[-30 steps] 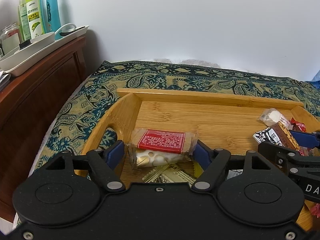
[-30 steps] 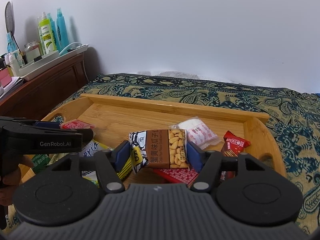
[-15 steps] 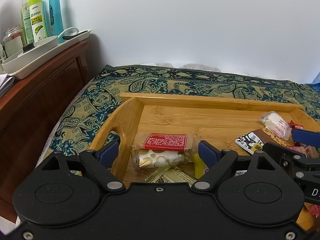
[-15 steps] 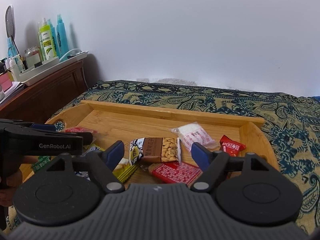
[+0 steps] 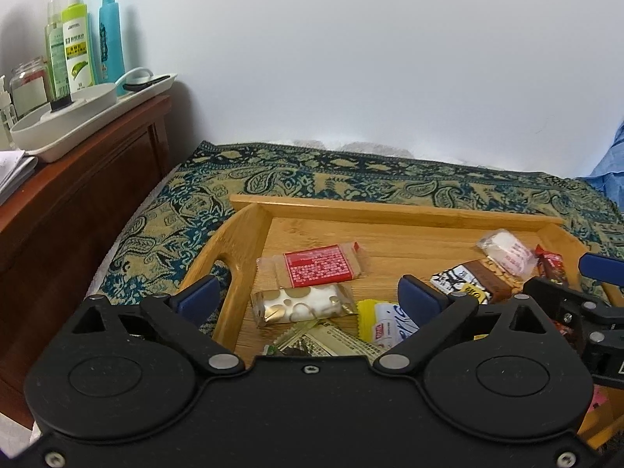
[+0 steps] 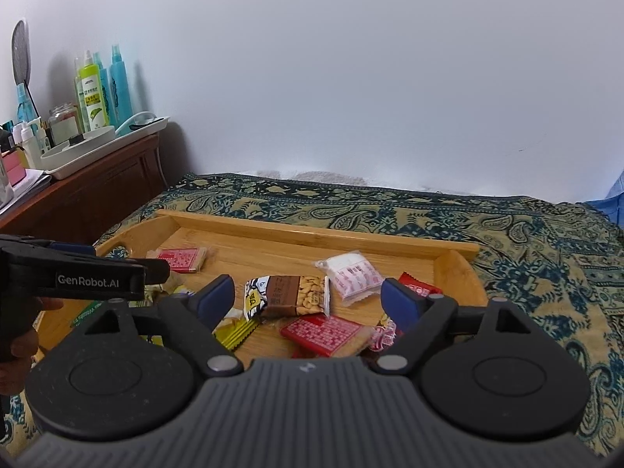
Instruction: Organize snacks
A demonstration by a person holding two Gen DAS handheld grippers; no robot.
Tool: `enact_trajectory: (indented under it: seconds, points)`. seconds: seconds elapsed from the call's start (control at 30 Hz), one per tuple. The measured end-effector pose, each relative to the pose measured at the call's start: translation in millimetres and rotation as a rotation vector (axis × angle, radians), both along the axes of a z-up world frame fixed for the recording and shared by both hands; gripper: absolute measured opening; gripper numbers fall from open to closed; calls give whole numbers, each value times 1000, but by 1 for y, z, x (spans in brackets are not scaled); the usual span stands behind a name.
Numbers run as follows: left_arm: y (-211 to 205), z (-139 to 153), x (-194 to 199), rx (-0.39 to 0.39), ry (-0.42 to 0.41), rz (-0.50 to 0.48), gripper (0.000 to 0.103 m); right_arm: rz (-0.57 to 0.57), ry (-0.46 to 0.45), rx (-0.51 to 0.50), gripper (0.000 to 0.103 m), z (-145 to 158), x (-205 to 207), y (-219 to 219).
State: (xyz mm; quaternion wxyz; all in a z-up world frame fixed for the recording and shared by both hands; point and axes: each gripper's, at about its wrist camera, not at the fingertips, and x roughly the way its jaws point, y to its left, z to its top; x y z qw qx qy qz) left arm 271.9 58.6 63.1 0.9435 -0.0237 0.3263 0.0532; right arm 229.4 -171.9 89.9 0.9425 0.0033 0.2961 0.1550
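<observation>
A bamboo tray on a patterned cloth holds several snack packets. My left gripper is open and empty, above the tray's left end, over a red-labelled cracker pack and a gold-and-white pack. My right gripper is open and empty, above a brown peanut packet, a clear white candy bag and a red cracker pack. The left gripper's body shows at the left of the right wrist view.
A dark wooden cabinet stands left of the bed, with a white tray of bottles on top. A white wall runs behind. The patterned cloth extends right of the tray.
Both grippers opened wider and drew back and up from the tray. The cracker pack and the peanut packet now lie loose in the tray.
</observation>
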Motion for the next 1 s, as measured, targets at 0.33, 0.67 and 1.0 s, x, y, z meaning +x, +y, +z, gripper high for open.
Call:
enact_trajectory:
  seconds: [0.33, 0.67, 1.0]
  points:
    - [-9, 4, -13, -1, -8, -12, 101, -23, -24, -15, 95, 4, -14, -6]
    - [-6, 1, -27, -11, 7, 5, 103, -52, -42, -6, 101, 9, -25, -13]
    - [-7, 6, -48, -14, 5, 6, 103, -74, -56, 10, 103, 14, -39, -18]
